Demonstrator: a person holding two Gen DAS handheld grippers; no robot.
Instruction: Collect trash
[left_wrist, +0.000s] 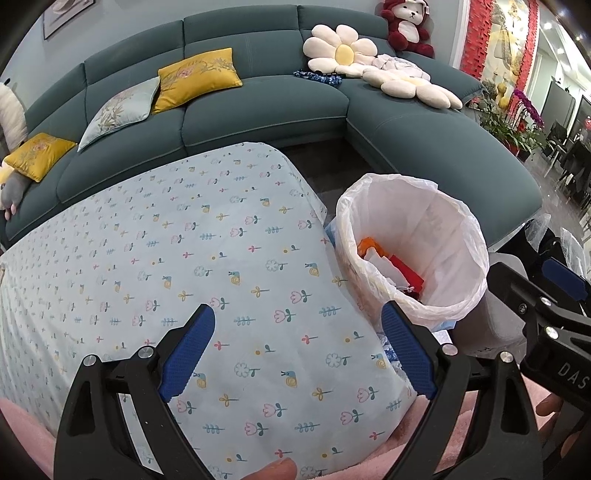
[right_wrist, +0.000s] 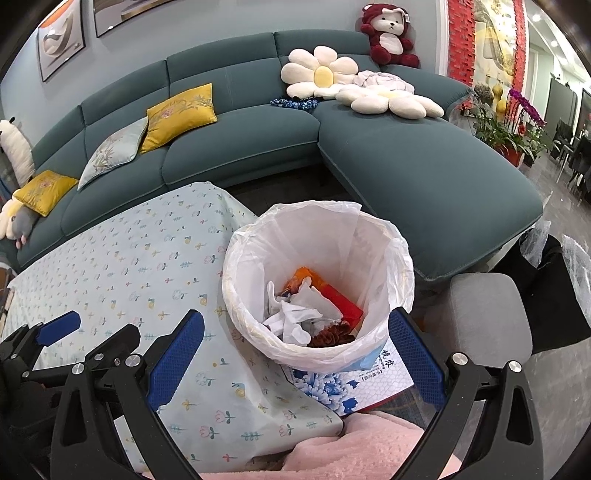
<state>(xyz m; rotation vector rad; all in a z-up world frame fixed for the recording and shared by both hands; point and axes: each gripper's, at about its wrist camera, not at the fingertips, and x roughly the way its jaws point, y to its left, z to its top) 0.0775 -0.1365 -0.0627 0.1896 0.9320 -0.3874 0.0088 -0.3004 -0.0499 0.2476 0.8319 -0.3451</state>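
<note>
A trash bin (right_wrist: 373, 236) lined with a white plastic bag stands at the right end of the table (right_wrist: 122, 258); it also shows in the left wrist view (left_wrist: 443, 229). Inside lie crumpled white paper (right_wrist: 299, 314), an orange wrapper (right_wrist: 301, 277), a red packet (right_wrist: 341, 304) and a brown scrap (right_wrist: 330, 336). My right gripper (right_wrist: 295, 356) is open and empty, hovering just before the bin's near rim. My left gripper (left_wrist: 297, 349) is open and empty above the table's floral cloth (left_wrist: 184, 258), left of the bin. The right gripper shows at the left wrist view's right edge (left_wrist: 546, 295).
A blue-and-white tissue box (right_wrist: 351, 384) lies under the bin's near side. A grey stool (right_wrist: 487, 317) stands to the right. A teal sectional sofa (right_wrist: 424, 166) with cushions and plush toys runs behind the table. Pink fabric (right_wrist: 351, 443) is at the bottom.
</note>
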